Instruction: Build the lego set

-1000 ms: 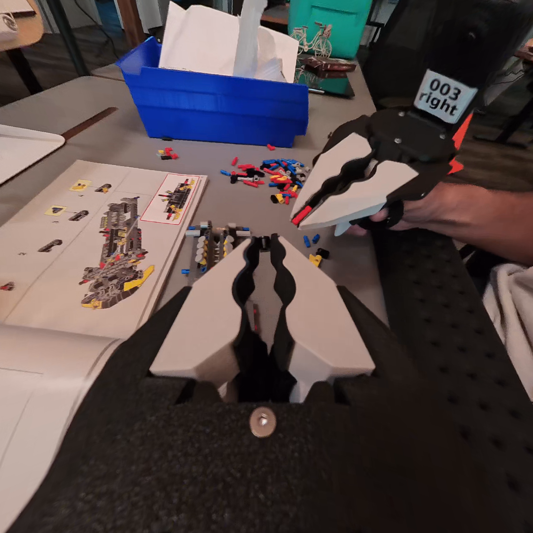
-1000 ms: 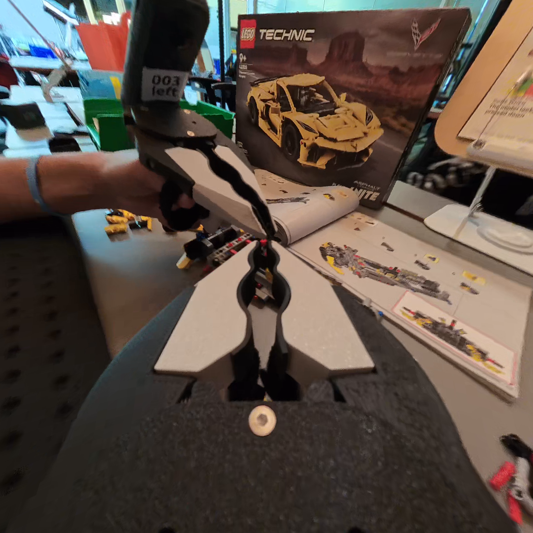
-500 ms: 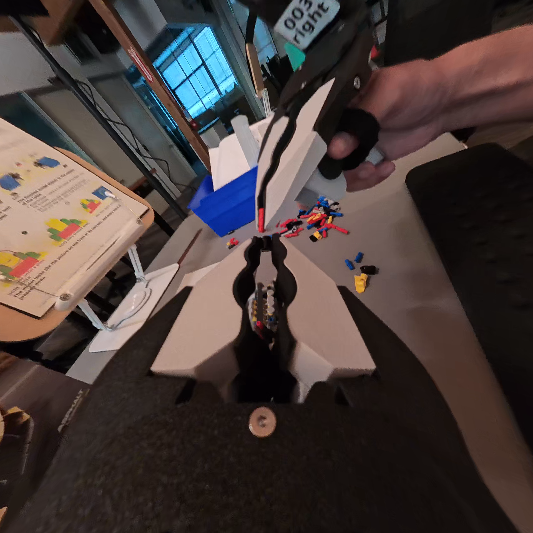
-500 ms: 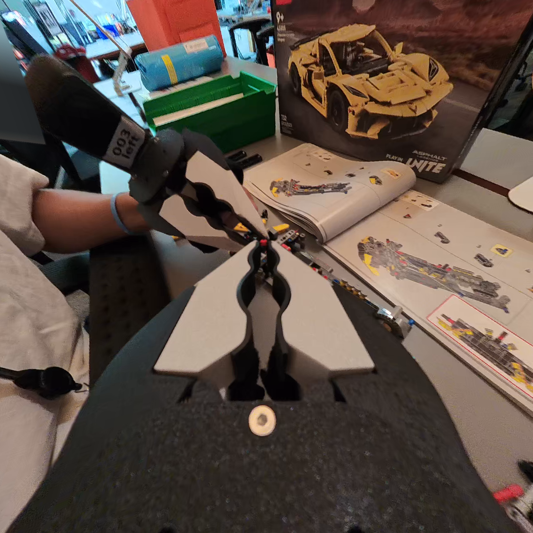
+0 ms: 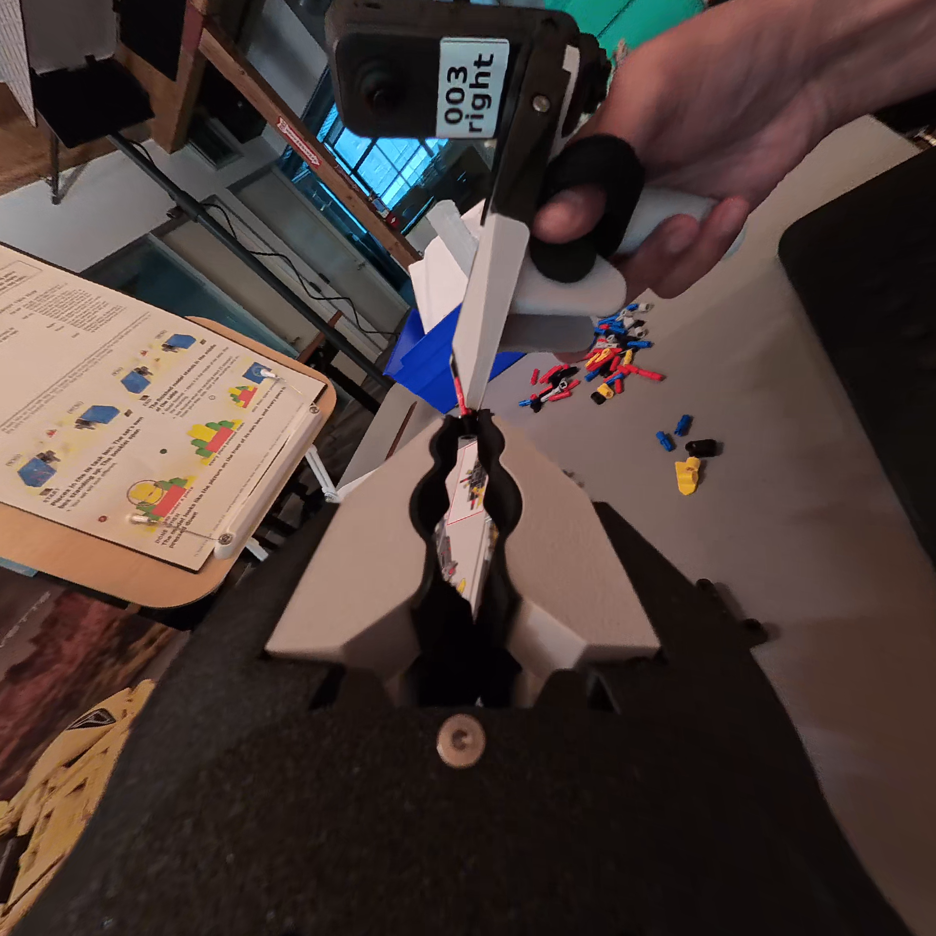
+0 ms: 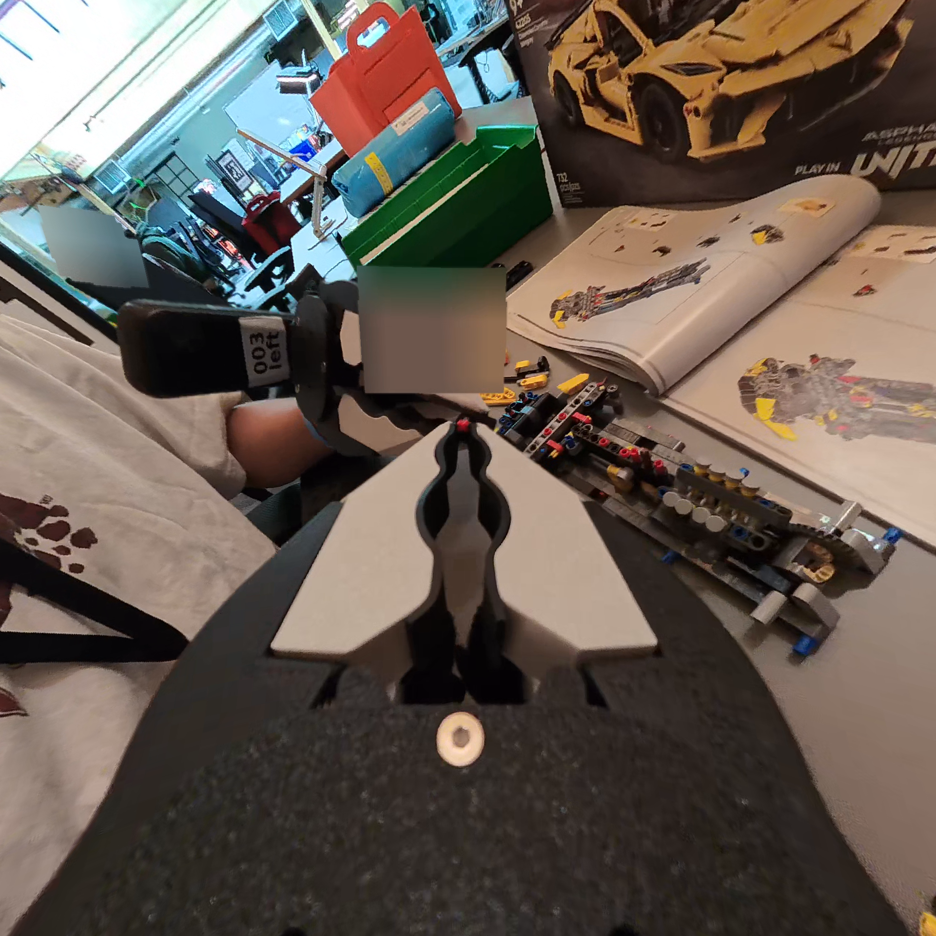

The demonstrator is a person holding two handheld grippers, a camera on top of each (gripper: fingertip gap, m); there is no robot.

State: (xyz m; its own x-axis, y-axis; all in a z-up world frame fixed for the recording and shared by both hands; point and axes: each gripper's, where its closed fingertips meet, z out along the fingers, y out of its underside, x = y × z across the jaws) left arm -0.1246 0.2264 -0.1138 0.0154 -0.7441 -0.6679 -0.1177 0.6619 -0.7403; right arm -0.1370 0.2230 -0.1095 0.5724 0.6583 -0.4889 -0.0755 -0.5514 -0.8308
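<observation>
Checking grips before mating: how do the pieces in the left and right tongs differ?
Right tongs pinch a slim red pin; left tongs pinch a stubby black connector. The red pin juts beyond its tips; the black connector sits tucked between its tips. Both tongs are shut, meeting tip to tip.

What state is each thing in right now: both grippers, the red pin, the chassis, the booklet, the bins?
Right gripper: shut on small red pin.
Left gripper: fingers shut on a small black piece, tip to tip with the right gripper.
Long grey partly built chassis: lying flat on the table, ungripped.
White instruction booklet: open.
Green plastic bin: lidless.
Loose coloured pins: scattered.
</observation>
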